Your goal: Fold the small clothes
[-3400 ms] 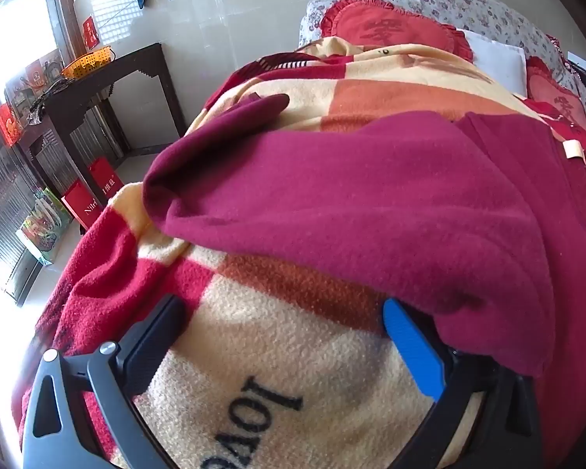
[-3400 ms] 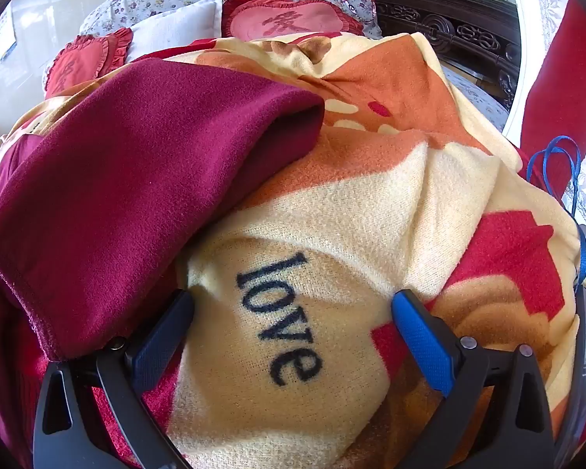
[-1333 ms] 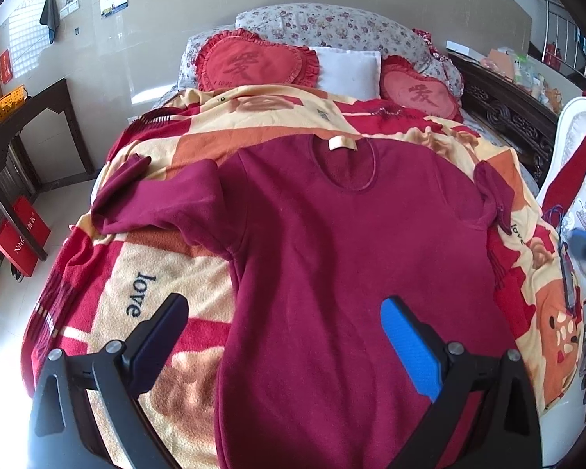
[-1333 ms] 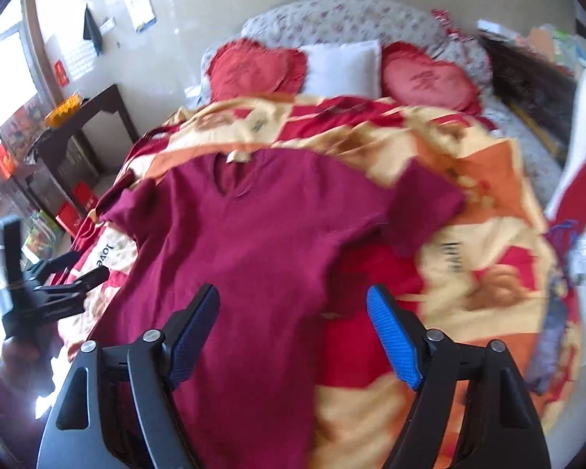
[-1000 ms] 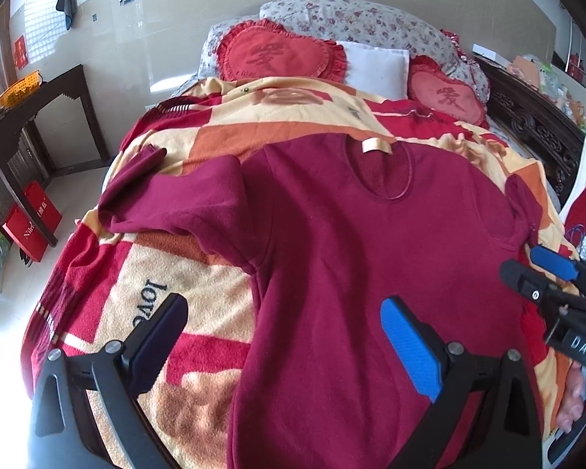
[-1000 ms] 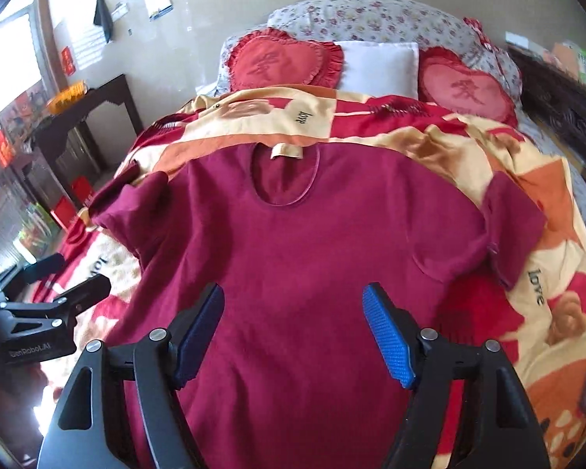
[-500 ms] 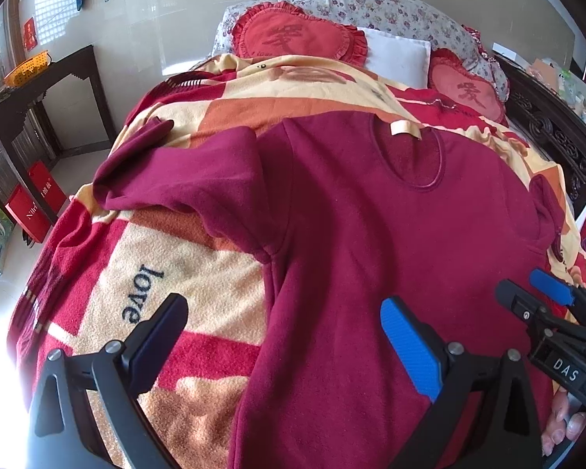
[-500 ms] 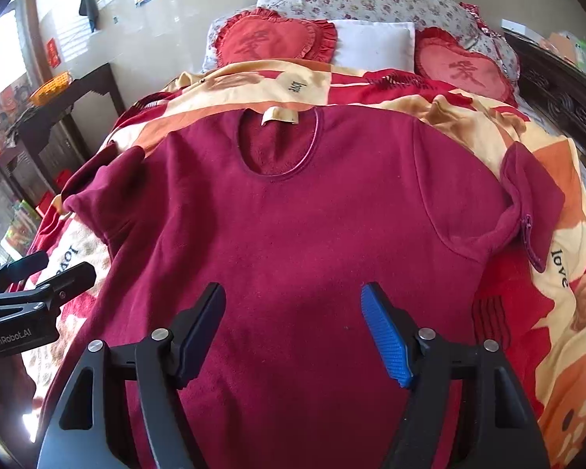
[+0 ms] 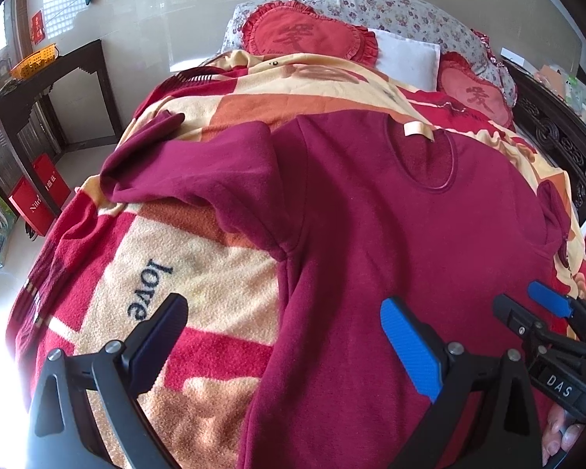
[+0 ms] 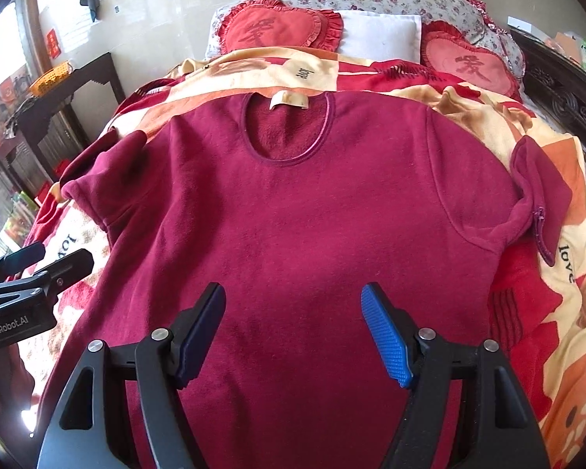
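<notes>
A: Left tongs (image 9: 281, 332) first. Jaws spread wide, nothing between them. Under the gap: the side seam of the maroon top (image 9: 390, 234), with blanket (image 9: 199, 273) under the left finger and fleece under the right.

B: And the top itself?

A: Laid flat, face up, across the blanket, neckline (image 10: 285, 133) at the far end from both tongs. Its left sleeve (image 9: 183, 172) lies ahead and left of the left tongs, bunched and half doubled over.

B: Right tongs (image 10: 293, 324)?

A: Also gaping, empty, over the mid-body of the top. The other sleeve (image 10: 543, 199) sits ahead and to their right, cuff turned back.

B: How will it handle?

A: Thick soft fleece, I'd judge: light, limp, not slippery, likely to drag on the fuzzy blanket. Pinch near a seam, at shoulder or hem corner, taking both layers.

B: Hem corners visible?

A: No, they fall below both views; can't tell how the hem lies.
</notes>
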### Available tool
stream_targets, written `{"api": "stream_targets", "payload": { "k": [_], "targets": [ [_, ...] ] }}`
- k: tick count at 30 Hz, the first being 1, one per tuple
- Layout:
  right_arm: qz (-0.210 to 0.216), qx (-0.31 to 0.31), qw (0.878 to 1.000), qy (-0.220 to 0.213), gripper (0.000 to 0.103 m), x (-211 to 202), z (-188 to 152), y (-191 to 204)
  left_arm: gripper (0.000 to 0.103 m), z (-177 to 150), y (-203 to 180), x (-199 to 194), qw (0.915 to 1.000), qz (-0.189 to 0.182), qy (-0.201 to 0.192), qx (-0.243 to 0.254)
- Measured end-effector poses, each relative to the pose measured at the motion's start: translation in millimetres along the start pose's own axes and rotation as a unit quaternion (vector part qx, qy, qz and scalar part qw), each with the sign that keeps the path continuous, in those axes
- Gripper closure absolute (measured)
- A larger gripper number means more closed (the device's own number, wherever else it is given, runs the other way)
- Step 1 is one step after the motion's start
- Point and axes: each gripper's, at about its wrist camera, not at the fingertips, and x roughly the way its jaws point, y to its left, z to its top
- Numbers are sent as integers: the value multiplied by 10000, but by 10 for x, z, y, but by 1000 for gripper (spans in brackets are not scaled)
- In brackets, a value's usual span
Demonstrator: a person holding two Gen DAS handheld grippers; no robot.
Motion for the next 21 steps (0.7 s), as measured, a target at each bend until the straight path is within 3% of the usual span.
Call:
{"api": "stream_targets", "payload": {
  "k": [21],
  "targets": [
    [185,-127,9997,119,47,134,56,214,2,110,327,108,9992,220,55,-318]
  ]
}}
